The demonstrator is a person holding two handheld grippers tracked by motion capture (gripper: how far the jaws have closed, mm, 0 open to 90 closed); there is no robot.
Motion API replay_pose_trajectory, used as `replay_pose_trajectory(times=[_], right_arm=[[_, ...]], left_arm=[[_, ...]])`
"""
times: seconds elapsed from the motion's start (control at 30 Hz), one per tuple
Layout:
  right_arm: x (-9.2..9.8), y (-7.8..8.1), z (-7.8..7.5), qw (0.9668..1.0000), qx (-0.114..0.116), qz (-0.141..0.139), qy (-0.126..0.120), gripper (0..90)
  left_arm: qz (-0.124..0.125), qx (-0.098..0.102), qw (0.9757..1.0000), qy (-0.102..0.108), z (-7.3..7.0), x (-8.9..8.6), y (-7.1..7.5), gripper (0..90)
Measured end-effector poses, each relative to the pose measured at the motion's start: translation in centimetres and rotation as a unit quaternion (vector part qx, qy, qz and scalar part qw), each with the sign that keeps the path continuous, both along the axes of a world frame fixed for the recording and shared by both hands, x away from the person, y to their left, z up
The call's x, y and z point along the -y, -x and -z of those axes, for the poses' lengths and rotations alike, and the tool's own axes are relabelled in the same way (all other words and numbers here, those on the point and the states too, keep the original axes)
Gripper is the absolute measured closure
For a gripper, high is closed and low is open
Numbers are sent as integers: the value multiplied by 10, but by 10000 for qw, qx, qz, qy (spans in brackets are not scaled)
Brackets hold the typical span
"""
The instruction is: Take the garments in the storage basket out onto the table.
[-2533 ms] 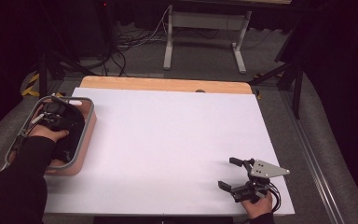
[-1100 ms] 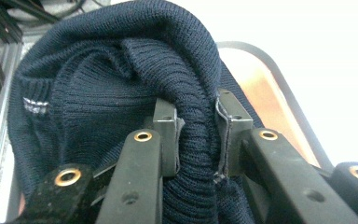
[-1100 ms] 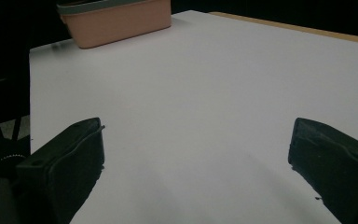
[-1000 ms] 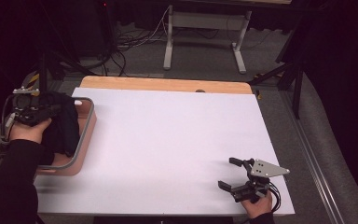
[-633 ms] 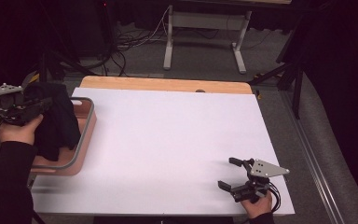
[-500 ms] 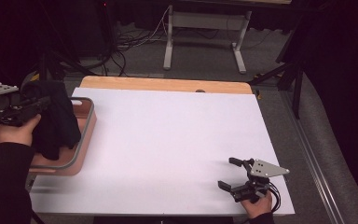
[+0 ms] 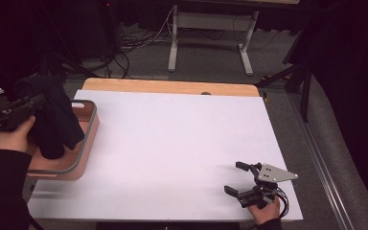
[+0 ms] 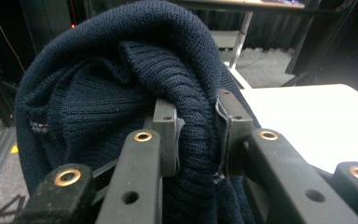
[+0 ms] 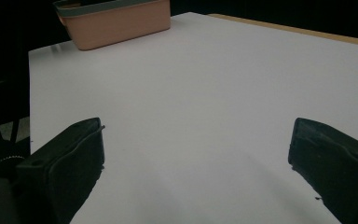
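Note:
A dark navy knitted garment (image 7: 52,115) hangs bunched above the pink tub (image 7: 79,158) at the table's left edge. My left gripper (image 7: 34,104) is shut on a ribbed fold of the garment (image 8: 135,79), with cloth pinched between the two pads (image 8: 165,135). The left gripper (image 8: 196,128) is held up off the table beside the tub. At the table's near right corner my right gripper (image 7: 237,178) rests open, nothing between its jaws, pointing left across the white tabletop (image 7: 182,143). The right gripper (image 9: 196,158) faces the tub (image 9: 116,21) far across the sheet.
A wooden strip (image 7: 172,87) runs along the table's far edge. Beyond it stand a metal table frame (image 7: 211,28) and loose cables (image 7: 139,40) on the floor. A grey padded rail (image 7: 330,153) borders the right side.
My left gripper has lifted the navy garment out of the tub and drawn it up and to the left. The right gripper has stayed still and open.

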State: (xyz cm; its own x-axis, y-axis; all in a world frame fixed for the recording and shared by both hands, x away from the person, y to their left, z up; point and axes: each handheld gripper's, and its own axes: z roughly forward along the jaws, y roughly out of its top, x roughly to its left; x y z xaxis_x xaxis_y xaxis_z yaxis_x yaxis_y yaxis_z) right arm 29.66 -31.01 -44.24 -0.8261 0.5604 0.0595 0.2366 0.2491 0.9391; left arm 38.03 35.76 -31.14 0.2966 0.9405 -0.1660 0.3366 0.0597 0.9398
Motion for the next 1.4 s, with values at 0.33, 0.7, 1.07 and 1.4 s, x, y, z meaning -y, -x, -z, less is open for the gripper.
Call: replay_pose_trajectory(times=[0.33, 0.7, 1.07, 1.4], right_arm=[[0, 0, 0, 10000, 11, 4, -11, 41], [0, 1, 0, 10000, 7, -4, -15, 40], [0, 0, 0, 10000, 9, -17, -13, 40], [0, 0, 0, 10000, 3, -31, -17, 40]], left_arm=[[166, 456, 9988, 97, -20, 9, 18, 740], [514, 835, 9945, 375, -34, 20, 34, 739], [984, 1020, 9878, 645, -42, 34, 43, 739], [1391, 1199, 9792, 861, -47, 50, 55, 739]])
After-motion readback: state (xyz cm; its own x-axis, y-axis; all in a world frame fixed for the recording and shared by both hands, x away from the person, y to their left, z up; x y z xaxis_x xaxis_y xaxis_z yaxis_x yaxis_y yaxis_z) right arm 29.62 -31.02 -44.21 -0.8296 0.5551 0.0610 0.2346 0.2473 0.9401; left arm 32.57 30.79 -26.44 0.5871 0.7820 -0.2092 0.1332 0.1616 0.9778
